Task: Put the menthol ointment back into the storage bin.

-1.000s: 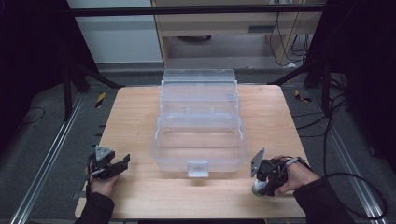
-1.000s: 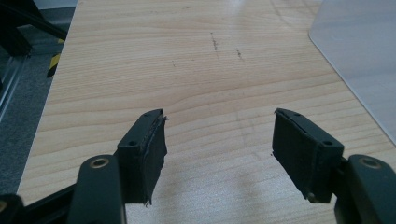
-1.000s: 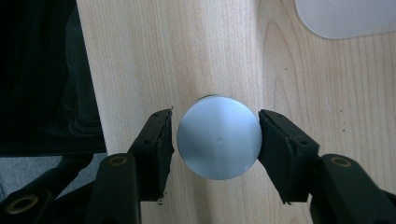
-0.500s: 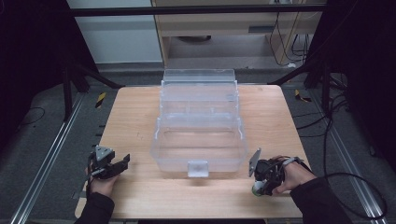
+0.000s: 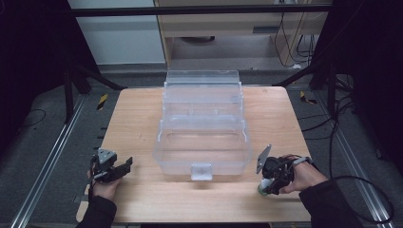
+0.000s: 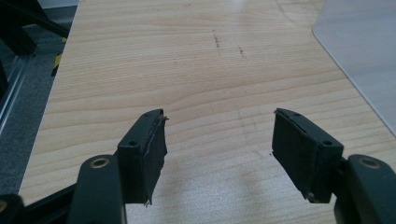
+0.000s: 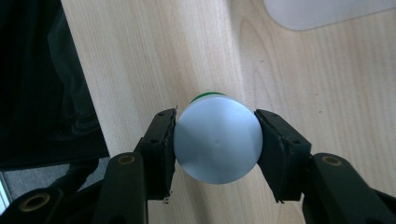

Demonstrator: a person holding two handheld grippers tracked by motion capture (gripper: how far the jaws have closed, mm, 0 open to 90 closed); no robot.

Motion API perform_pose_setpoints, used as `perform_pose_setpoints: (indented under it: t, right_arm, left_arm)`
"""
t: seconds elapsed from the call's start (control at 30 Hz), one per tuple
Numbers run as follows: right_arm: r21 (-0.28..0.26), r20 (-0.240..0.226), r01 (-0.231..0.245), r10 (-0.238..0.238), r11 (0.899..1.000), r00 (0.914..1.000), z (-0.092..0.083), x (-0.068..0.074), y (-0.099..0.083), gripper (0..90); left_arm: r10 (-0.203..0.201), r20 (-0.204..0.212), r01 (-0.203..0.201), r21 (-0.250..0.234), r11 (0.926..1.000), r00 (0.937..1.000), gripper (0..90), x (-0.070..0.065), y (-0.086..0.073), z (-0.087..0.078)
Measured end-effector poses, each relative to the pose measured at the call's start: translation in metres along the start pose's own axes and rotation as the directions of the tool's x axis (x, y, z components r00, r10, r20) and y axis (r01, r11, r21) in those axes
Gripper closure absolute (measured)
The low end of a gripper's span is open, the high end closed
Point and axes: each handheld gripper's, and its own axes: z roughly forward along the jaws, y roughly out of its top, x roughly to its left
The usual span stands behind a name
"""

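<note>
On one wooden table: one clear box, one can, two grippers.

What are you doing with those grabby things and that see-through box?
A person sits at the light wooden table with a hand-held gripper in each hand. The right hand-held gripper has just closed on a small round container with a white cap and green base, near the table's front edge. The left hand-held gripper is open over bare wood. The clear plastic tiered storage box stands open in the middle.
</note>
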Motion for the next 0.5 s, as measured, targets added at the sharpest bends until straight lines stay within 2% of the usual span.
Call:
perform_pose_setpoints:
  t: [0.3, 0.5]
  right_arm:
    - [-0.047, 0.022, -0.037, 0.039, 0.998, 0.999, -0.02, -0.006, 0.006, 50.3]
    - [-0.078, 0.035, -0.031, 0.034, 0.996, 0.9988, -0.026, -0.008, 0.01, 50.4]
  left_arm:
    - [0.0, -0.001, 0.0, 0.0, 1.0, 1.0, 34.3, 0.001, 0.0, 0.0]
    - [-0.001, -0.001, 0.001, -0.002, 1.0, 1.0, 34.3, 0.002, -0.001, -0.001]
